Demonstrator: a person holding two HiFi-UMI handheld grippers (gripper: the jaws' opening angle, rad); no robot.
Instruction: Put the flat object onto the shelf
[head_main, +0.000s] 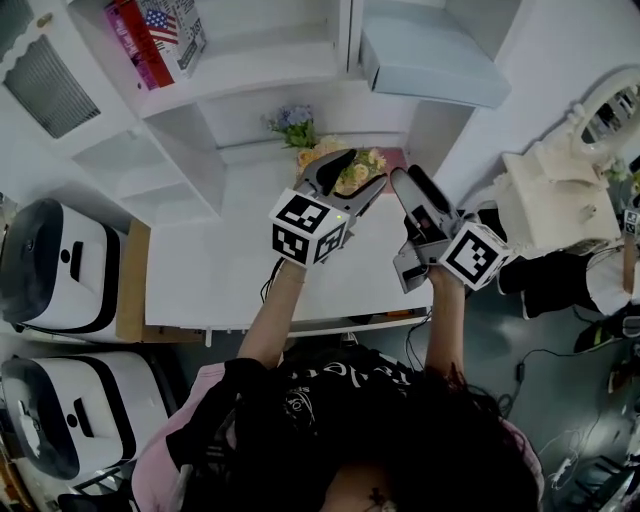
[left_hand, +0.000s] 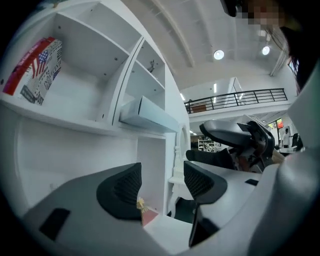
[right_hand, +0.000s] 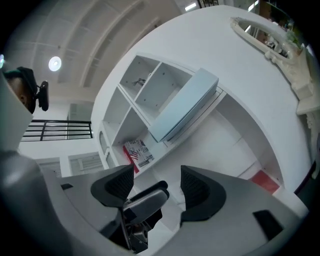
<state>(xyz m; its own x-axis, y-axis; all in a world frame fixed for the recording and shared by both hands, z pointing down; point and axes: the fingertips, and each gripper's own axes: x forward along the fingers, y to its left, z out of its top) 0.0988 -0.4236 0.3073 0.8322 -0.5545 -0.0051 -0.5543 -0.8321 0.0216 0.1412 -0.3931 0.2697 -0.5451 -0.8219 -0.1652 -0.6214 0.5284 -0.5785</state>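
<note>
A pale blue flat box (head_main: 432, 58) lies on the upper right shelf of the white shelf unit (head_main: 235, 70), its front end sticking out past the shelf edge. The left gripper view shows this box (left_hand: 148, 115) above and beyond the jaws; the right gripper view shows the box (right_hand: 184, 106) high in the middle. My left gripper (head_main: 361, 172) is open and empty, raised over the white desk (head_main: 215, 265). Beside it my right gripper (head_main: 409, 176) is open and empty too. Each gripper (left_hand: 162, 187) (right_hand: 157, 183) sees the other ahead of it.
A book with a flag cover (head_main: 160, 35) leans on the upper left shelf. Blue flowers (head_main: 293, 124) and a pink tray with yellow flowers (head_main: 352, 168) sit at the desk's back. A white mirror stand (head_main: 560, 190) is right, white appliances (head_main: 60, 265) left.
</note>
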